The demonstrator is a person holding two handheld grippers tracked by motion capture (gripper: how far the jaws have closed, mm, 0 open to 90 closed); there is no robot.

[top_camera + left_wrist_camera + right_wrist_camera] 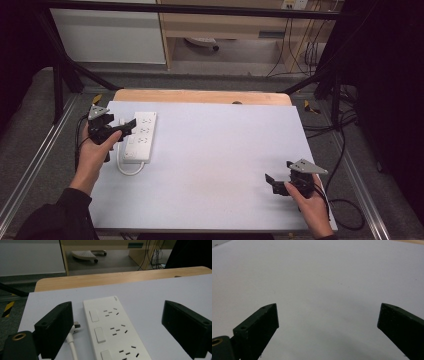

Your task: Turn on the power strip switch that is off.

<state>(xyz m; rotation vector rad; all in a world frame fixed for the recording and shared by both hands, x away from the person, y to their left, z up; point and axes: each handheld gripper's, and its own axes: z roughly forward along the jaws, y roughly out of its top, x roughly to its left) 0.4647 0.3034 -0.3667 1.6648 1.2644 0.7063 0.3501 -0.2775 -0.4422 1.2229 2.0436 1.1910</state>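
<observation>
Left gripper view: power strip [112, 327] cut off

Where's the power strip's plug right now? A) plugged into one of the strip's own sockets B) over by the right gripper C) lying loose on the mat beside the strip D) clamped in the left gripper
C: in the left gripper view the plug lies on the mat just beside the power strip, apart from it and in no socket; the left gripper stands open with nothing clamped.
</observation>
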